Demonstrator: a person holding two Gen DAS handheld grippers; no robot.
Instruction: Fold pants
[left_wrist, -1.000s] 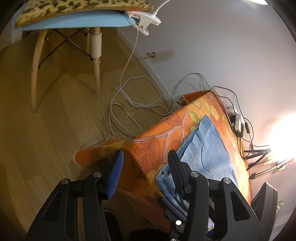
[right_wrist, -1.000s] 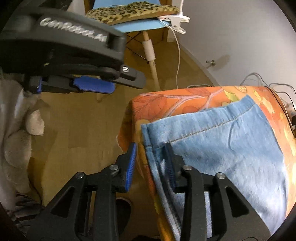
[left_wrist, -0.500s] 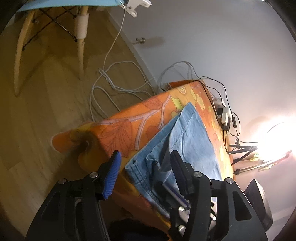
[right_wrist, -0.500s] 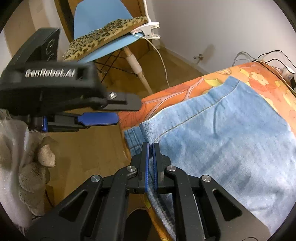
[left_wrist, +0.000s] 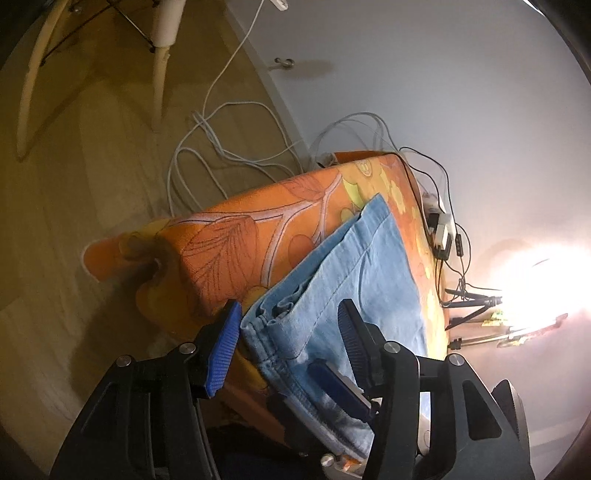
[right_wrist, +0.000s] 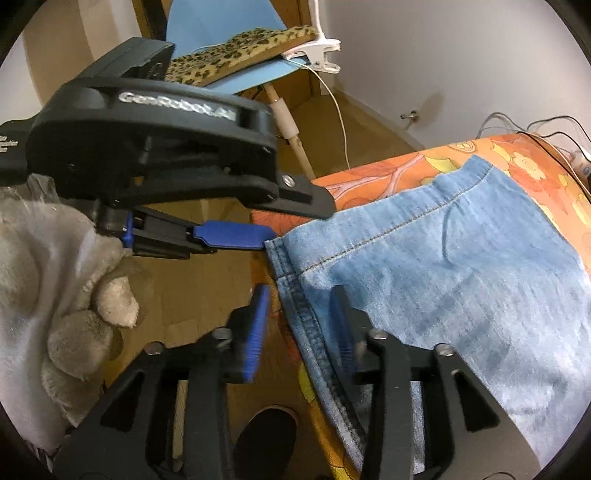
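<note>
Light blue jeans lie flat on an orange leaf-print tablecloth, their hem at the table's near-left edge. My right gripper straddles that hem; its jaws are opening and the pads stand clear of the denim. My left gripper, held by a white-gloved hand, reaches in from the left at the hem's far corner. In the left wrist view the jeans have their bunched corner between the left gripper fingers, which are closing a little without pressing.
A blue chair with a leopard cushion and a white clip lamp stands behind on the wooden floor. White cables trail beside the table. A power strip and a bright lamp sit along the wall side.
The right gripper pinched the hem shut half a second ago and has since spread apart. The left gripper has come in from beside the table so that it straddles the jeans' corner.
</note>
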